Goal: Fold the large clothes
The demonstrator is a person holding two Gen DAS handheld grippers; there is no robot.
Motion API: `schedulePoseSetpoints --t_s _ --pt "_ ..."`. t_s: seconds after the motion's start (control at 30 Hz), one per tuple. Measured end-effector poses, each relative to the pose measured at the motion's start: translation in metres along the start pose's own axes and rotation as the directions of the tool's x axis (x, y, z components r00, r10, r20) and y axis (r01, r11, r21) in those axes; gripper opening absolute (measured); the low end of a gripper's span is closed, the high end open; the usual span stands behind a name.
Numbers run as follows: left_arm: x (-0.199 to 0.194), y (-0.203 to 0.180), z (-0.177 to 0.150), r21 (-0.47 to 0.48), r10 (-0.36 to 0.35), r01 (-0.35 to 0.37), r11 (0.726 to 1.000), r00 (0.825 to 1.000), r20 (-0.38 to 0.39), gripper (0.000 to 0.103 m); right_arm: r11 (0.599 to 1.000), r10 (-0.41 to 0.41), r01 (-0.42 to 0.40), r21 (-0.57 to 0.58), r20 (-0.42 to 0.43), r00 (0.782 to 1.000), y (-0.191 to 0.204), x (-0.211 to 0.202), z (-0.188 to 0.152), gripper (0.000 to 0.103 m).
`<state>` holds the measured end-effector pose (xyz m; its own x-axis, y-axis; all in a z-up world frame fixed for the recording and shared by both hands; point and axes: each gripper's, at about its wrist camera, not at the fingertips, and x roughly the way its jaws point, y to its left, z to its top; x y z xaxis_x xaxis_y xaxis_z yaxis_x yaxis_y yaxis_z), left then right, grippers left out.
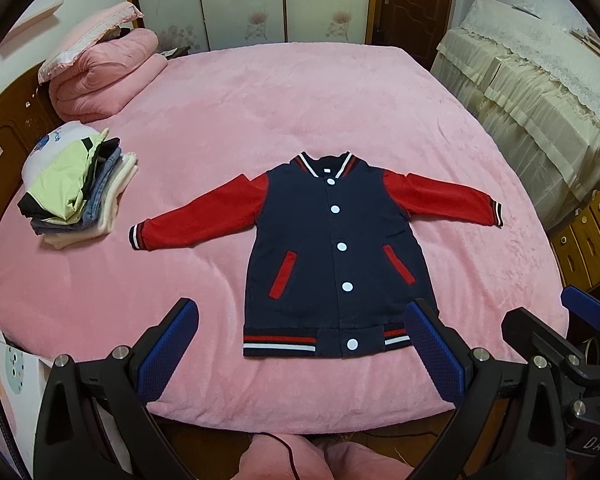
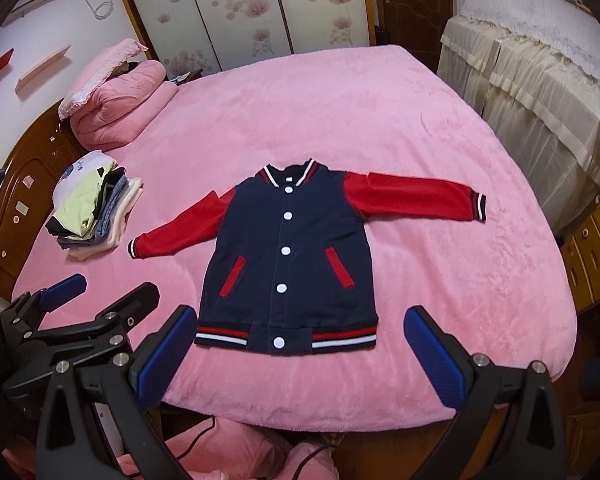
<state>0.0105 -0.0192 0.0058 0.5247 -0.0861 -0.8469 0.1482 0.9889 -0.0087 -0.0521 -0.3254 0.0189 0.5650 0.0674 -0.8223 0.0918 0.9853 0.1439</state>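
In the left wrist view, a navy varsity jacket (image 1: 332, 256) with red sleeves lies flat and face up on the pink bed (image 1: 260, 120), buttoned with white snaps, its collar toward the far end and its striped hem toward the near edge, both sleeves spread out to the sides. The left gripper (image 1: 300, 344) hangs above the near edge of the bed with its jaws spread wide and empty, the blue pads framing the jacket's hem without touching it. The right gripper (image 1: 560, 320) shows at the right edge, also holding nothing. A stack of folded clothes (image 1: 80, 192) sits on the bed left of the jacket, apart from the left cuff, and a folded pink quilt (image 1: 104, 72) lies at the far left corner under a pillow. In the right wrist view, the jacket (image 2: 288, 256) lies in the same flat pose, and the right gripper (image 2: 300, 348) hovers over the near bed (image 2: 420, 140) edge, jaws spread and empty on either side of the hem. The left gripper (image 2: 100, 300) appears at lower left, jaws parted. The stack of folded clothes (image 2: 96, 208) and quilt (image 2: 120, 108) sit to the left.
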Motion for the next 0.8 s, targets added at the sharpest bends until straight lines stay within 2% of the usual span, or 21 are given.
schedulePoseSetpoints --t_s 0.17,0.27,0.37,0.43,0.53,0.63,0.7,0.8 --pt "0.009 0.008 0.004 -0.021 -0.032 0.031 0.999 0.999 -0.038 0.102 1.000 0.025 -0.025 -0.010 0.046 0.999 0.011 0.000 0.004 0.103" --pt "0.021 0.021 0.006 -0.023 -0.054 0.052 0.998 0.996 -0.077 0.102 0.999 0.009 -0.005 -0.049 0.080 0.997 0.025 0.003 0.005 0.103" --pt "0.047 0.049 0.010 -0.089 -0.104 0.091 0.992 0.982 -0.158 0.102 0.996 0.027 -0.017 -0.089 0.108 0.994 0.042 0.011 0.008 0.103" --pt "0.067 0.078 0.015 -0.178 -0.150 0.114 0.977 0.968 -0.204 0.102 0.991 0.065 -0.049 -0.128 0.117 0.991 0.057 0.019 0.010 0.103" --pt "0.102 0.133 0.022 -0.291 -0.184 0.113 0.950 0.955 -0.231 0.102 0.981 0.054 -0.033 -0.190 0.104 0.993 0.086 0.039 0.014 0.103" --pt "0.130 0.187 0.029 -0.352 -0.172 0.087 0.932 0.961 -0.217 0.102 0.979 0.017 -0.005 -0.206 0.055 0.998 0.117 0.067 0.022 0.103" --pt "0.152 0.231 0.034 -0.392 -0.146 0.062 0.918 0.971 -0.188 0.102 0.980 0.025 -0.016 -0.199 0.044 0.999 0.132 0.081 0.024 0.103" --pt "0.189 0.292 0.037 -0.468 -0.148 0.057 0.882 0.976 -0.160 0.101 0.981 0.033 -0.027 -0.191 0.030 0.999 0.158 0.110 0.031 0.103"
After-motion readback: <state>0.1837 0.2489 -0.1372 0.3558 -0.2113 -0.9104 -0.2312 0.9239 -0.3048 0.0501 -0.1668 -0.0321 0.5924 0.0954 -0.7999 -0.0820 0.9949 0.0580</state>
